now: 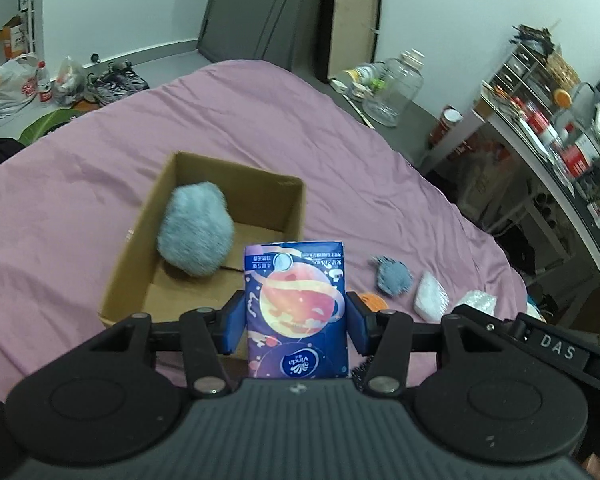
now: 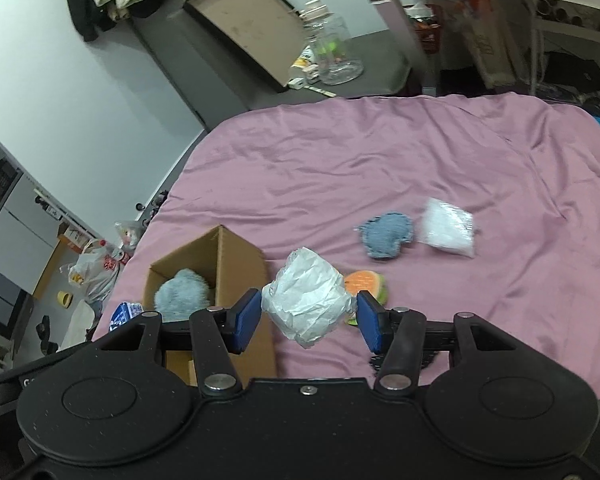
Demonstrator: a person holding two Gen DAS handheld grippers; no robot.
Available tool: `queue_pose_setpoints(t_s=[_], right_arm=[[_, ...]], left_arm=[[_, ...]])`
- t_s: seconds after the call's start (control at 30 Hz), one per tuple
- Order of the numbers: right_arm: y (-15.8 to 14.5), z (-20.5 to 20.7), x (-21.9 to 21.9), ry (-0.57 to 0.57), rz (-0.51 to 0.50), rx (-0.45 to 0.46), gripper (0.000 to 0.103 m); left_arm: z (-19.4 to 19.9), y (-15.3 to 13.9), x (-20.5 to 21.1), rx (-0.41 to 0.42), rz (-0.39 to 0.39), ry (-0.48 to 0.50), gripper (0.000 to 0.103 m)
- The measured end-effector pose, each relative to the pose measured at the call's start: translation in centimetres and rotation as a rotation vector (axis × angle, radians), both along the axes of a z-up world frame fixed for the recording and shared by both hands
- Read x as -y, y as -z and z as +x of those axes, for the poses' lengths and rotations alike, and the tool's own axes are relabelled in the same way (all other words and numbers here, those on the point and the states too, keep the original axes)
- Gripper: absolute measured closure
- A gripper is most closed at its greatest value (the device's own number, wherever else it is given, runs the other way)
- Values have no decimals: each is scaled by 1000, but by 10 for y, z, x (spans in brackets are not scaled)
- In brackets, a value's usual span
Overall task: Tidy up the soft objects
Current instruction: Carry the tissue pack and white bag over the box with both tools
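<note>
Surface: pink-mauve bedsheet (image 2: 400, 160) spread over a bed, wrinkled, with white walls behind.
Box: one open brown cardboard box (image 1: 260, 196) on the sheet, holding one fluffy grey-blue plush ball (image 1: 195, 230) against its left wall.
Left tool: left tool (image 1: 296, 320) clamped on one dark blue tissue pack printed with an orange planet (image 1: 298, 304), held upright, just in front of the box's near right corner.
Right tool: right tool (image 2: 308, 322) clamped on one crumpled white paper-wrapped bundle (image 2: 306, 300), held just right of the box.
Loose on the sheet: one flat blue-grey knitted pad with a frayed edge (image 2: 388, 238); one clear plastic bag of white stuffing (image 2: 448, 228) just right of it; one orange and green melon-slice plush (image 2: 366, 284), partly hidden behind the white bundle. The left wrist view shows a second whitish bag (image 1: 476, 300) near the bed's edge.
Around: one large clear glass jar (image 1: 394, 88) and a dark-framed board (image 2: 246, 26) on the floor beyond the bed; cluttered white shelf (image 1: 548, 128) to the right; plastic bags (image 1: 8, 84) and shoes (image 1: 118, 80) on the floor at left.
In the way: the box's right wall stands between the two held things and the plush ball.
</note>
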State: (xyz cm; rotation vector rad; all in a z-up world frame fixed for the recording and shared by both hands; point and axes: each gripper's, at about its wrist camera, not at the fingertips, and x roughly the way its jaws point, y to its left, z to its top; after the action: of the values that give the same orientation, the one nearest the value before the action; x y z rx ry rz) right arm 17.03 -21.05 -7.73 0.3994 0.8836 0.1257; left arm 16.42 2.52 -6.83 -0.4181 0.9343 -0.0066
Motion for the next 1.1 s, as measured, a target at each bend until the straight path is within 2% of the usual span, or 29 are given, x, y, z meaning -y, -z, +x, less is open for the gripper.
queue_pose_setpoints(t_s=[0.23,0.5,1.1], right_arm=[[-3,15,-31,-27,-16,-11,52],[-4,36,-64,-63,-21,-27,52],[2,79,-121,-149,-59,-79,52]], left_arm=[[13,7,-32,-25,-37,-21,52],[31,11,-60,-44,-25,-45,52],[61,41,-99,-160,-34,-61,52]])
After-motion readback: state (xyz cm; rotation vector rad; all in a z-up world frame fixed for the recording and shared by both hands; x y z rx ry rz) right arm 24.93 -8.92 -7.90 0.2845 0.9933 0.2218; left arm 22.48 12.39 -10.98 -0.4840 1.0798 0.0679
